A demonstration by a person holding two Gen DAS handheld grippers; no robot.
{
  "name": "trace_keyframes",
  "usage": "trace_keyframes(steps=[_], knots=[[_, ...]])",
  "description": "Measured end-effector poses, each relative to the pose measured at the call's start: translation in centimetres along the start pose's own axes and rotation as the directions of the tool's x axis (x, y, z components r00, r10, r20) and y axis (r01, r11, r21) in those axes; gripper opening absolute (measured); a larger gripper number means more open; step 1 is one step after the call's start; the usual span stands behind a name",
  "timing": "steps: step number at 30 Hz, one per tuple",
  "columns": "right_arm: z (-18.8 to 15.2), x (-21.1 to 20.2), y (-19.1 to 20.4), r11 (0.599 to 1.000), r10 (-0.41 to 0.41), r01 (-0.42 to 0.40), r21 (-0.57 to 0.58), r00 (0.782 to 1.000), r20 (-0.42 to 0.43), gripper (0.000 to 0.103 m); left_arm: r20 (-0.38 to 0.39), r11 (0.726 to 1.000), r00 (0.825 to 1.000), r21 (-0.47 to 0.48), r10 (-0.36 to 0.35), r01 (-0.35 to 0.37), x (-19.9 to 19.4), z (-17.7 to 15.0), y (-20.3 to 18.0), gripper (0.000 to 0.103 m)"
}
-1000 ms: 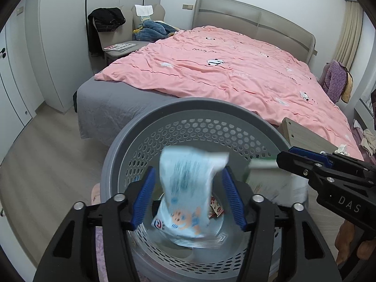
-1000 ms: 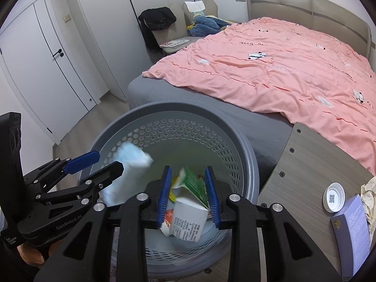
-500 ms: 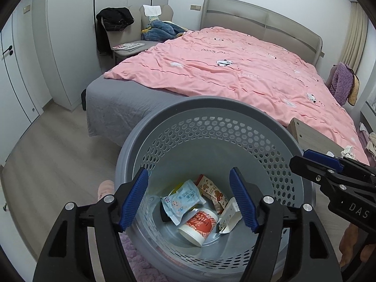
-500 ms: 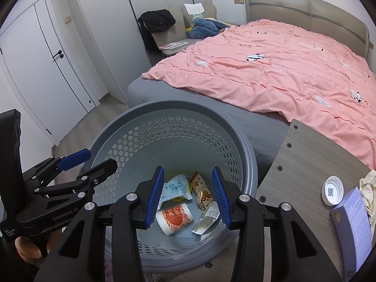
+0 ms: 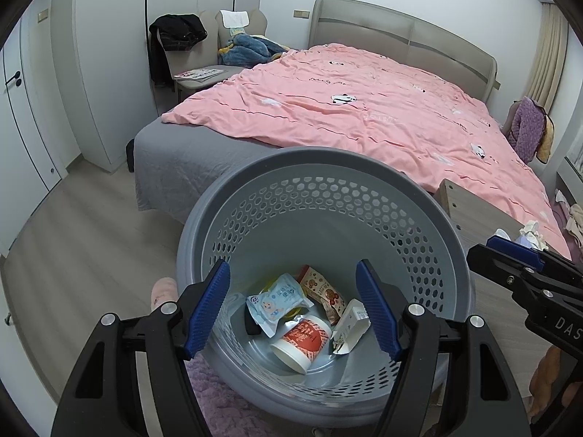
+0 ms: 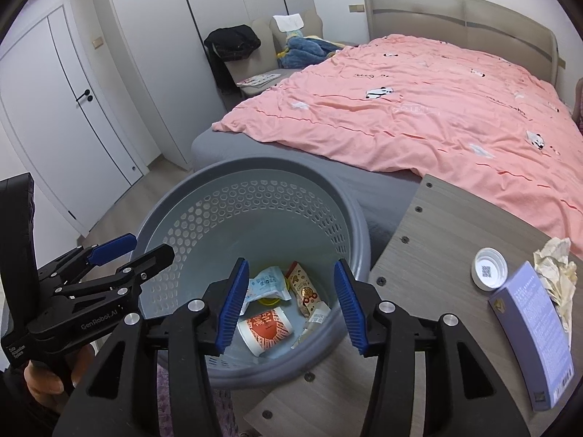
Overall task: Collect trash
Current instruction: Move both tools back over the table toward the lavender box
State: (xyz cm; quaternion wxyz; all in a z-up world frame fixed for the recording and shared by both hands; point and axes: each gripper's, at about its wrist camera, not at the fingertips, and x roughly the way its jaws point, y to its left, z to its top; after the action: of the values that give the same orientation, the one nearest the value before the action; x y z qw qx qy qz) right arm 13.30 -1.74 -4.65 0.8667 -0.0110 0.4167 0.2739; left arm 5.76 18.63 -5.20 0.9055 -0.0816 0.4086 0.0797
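Both grippers hang over a grey perforated basket (image 5: 368,189) (image 6: 189,215) on the floor. At its bottom lie a blue-white wipes pack (image 5: 278,300) (image 6: 266,284), a red-and-white paper cup (image 5: 302,340) (image 6: 266,329), a snack wrapper (image 5: 322,289) (image 6: 304,287) and a small white carton (image 5: 351,322) (image 6: 317,318). My left gripper (image 5: 293,307) (image 6: 133,249) is open with nothing between its fingers. My right gripper (image 6: 289,302) (image 5: 488,249) holds nothing, and its jaws are opening. On the wooden table (image 6: 430,240) lie a white cap (image 6: 488,267), a purple box (image 6: 533,335) and crumpled paper (image 6: 555,266).
A bed with a pink duvet (image 5: 364,109) (image 6: 419,98) stands behind the basket. Chairs with clothes (image 5: 218,47) sit by the white wardrobe (image 5: 109,73). A hand (image 6: 40,378) grips the left tool. A purple rug (image 5: 218,400) lies under the basket.
The wipes pack left my left gripper and the carton left my right gripper; both now lie in the basket. Both grippers went from shut on those items to open.
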Motion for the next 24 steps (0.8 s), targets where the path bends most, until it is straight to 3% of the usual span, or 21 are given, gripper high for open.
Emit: trace_keyframes(steps=[11,24], knots=[[-2.8,-3.9,-2.5,0.997,-0.056,0.054,0.062,0.998,0.036,0.056,0.013,0.999,0.999,0.041,-0.035,0.034,-1.8,-1.0,-2.3,0.069],[-7.6,-9.5,-7.7,0.973,-0.159,0.147,0.178,0.986,0.057,0.066,0.001,0.986,0.992,0.104,-0.129,0.128,-3.7,-2.7,-7.6,0.071]])
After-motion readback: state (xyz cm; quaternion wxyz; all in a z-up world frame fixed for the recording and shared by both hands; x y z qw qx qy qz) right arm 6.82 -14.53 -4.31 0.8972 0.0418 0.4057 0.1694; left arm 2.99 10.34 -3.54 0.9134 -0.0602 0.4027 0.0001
